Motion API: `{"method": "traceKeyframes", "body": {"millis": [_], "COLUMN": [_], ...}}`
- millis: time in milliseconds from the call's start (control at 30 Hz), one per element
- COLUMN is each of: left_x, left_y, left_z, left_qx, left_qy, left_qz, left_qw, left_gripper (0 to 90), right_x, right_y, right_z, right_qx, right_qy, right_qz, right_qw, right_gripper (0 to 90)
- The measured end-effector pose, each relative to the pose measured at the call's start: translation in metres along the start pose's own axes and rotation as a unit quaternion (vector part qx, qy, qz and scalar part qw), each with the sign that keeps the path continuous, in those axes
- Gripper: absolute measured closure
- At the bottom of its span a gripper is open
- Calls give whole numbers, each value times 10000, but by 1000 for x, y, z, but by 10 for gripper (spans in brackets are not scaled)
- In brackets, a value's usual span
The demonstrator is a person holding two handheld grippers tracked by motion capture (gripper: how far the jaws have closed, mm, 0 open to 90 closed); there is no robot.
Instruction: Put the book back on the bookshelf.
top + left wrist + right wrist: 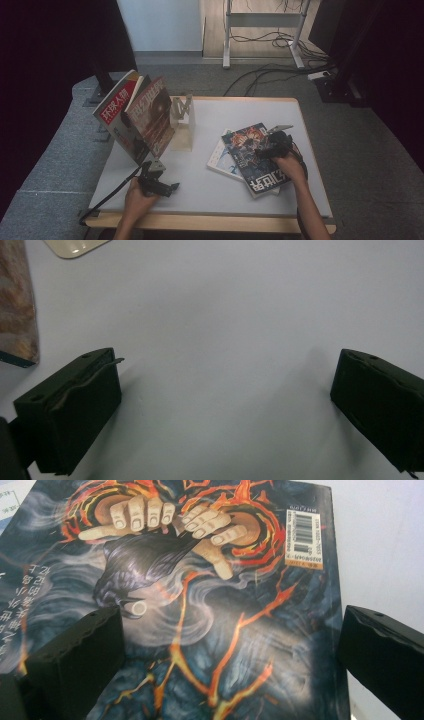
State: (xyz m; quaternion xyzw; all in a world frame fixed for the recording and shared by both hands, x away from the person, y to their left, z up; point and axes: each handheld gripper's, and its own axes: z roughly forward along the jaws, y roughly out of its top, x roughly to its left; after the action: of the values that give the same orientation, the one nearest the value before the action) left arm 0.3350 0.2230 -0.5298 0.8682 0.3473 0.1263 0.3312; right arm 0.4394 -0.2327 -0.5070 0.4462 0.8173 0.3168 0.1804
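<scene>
1. Magazine with the fiery cover [200,605] lies flat under my right gripper [230,645] — its jaws stand wide apart over the cover, holding nothing, one jaw over the artwork and the other out past the magazine's edge near the barcode.
2. From the high view, that magazine [250,150] sits on the right half of the white table [200,185], on top of a paler magazine [220,157] that peeks out at its left.
3. My left gripper [225,395] is released too, jaws spread over bare tabletop near the front left edge [160,184].
4. Farther back on the left, two magazines stand tilted — a dark red-brown one [150,117] in front of a red-and-white one [117,107] — beside a pale bookend stand [182,122].
</scene>
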Motion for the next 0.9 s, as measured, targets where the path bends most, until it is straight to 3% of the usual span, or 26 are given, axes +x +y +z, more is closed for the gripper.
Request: {"method": "traceKeyframes", "body": {"millis": [267, 433, 567, 733, 800, 900], "left_x": [0, 0, 0, 0, 0, 0], "left_y": [0, 0, 0, 0, 0, 0], "left_z": [0, 0, 0, 0, 0, 0], "left_qx": [2, -5, -2, -1, -5, -6], "left_qy": [1, 0, 1, 2, 1, 1], "left_qz": [0, -8, -6, -5, -9, -9], "left_qw": [10000, 10000, 10000, 10000, 10000, 10000], "left_gripper": [0, 0, 0, 0, 0, 0], "right_x": [-5, -10, -6, 15, 19, 12], "right_y": [6, 6, 8, 15, 18, 18], "right_z": [4, 7, 5, 9, 11, 11], "right_qx": [76, 108, 100, 92, 143, 195], "right_qy": [34, 179, 55, 403, 351, 227], "right_qz": [11, 151, -46, -457, -458, -383], "right_qw": [10000, 9997, 9999, 9981, 9982, 9988], "right_gripper": [0, 0, 0, 37, 23, 0]}}
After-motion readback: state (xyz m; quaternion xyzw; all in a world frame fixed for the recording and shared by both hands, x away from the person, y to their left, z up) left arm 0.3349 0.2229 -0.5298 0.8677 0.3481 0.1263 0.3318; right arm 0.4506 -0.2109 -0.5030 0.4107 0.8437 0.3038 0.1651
